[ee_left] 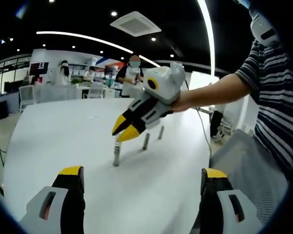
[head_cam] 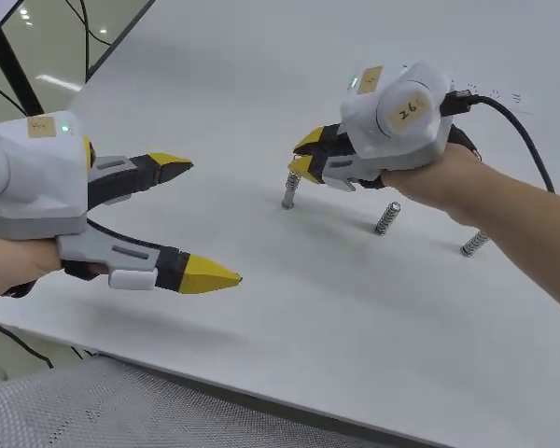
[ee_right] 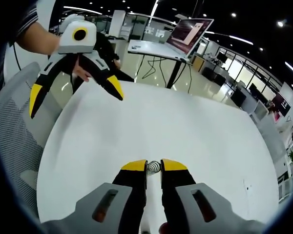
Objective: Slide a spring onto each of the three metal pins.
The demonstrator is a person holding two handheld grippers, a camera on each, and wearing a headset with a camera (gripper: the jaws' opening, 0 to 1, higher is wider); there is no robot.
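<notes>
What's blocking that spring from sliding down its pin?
Nothing visible. The right tongs pinch the spring, which is already over the top of the pin; below it the pin is bare down to the table. The left tongs hang open, off to the side.

**Hidden and cropped parts**

My right hand-held gripper (head_cam: 303, 155) covers the top of the nearest spring (head_cam: 290, 190); between its tips only a few coils show. My forearm (head_cam: 523, 213) hides the upper end of the far spring (head_cam: 473, 243). The left edge crops my left hand-held gripper (head_cam: 203, 221).
</notes>
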